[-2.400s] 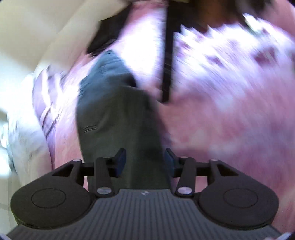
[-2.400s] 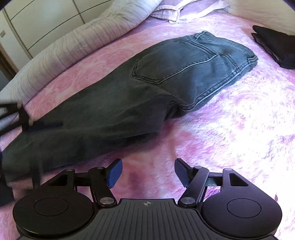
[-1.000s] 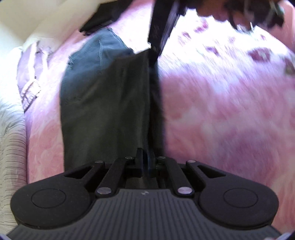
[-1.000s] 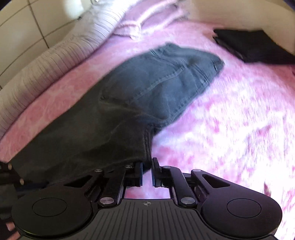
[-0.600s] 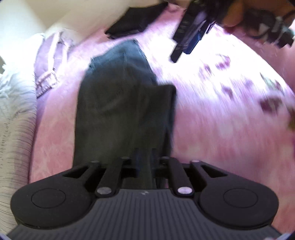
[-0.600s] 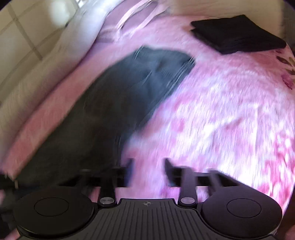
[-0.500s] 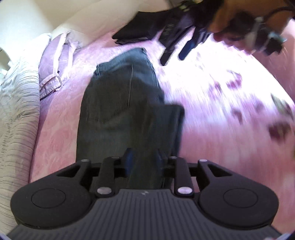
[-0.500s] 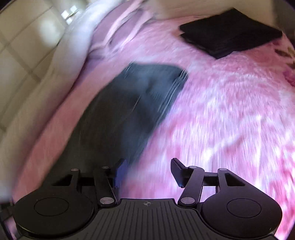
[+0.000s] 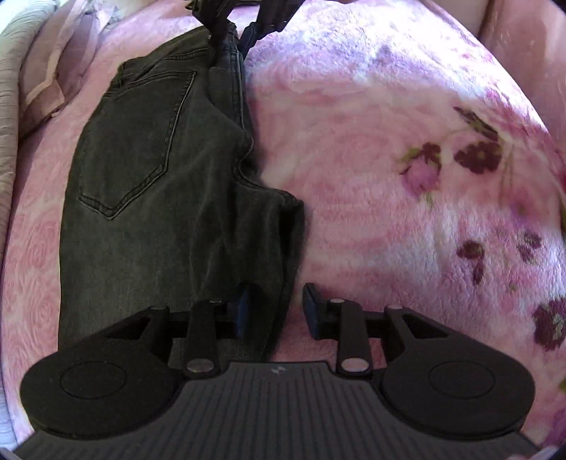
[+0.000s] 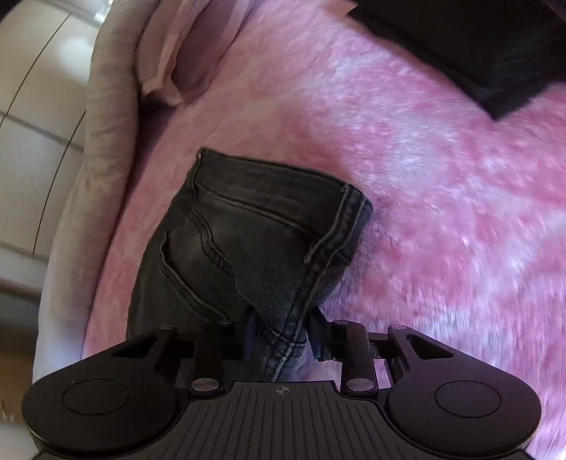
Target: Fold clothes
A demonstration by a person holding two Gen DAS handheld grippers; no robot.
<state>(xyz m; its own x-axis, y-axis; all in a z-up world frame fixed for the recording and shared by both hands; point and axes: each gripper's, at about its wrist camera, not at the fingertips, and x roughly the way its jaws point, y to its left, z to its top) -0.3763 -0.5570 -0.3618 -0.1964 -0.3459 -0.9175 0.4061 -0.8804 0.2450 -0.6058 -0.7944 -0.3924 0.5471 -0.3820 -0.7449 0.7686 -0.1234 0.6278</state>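
Observation:
Dark grey jeans lie on a pink floral blanket, folded lengthwise, back pocket up. My left gripper is open, its fingers straddling the right edge of the leg fabric. The other gripper shows at the top of the left wrist view, at the waistband. In the right wrist view the jeans' waistband is raised, and my right gripper has its fingers either side of the waistband corner, close against the cloth.
A folded black garment lies at the far right of the bed. A pink pillow and a grey quilted bolster run along the left side. White wardrobe panels stand beyond.
Both grippers shut on the jeans a second ago, then opened. The left stays by the leg edge. The right moved up to the waistband corner and has closed in around it.

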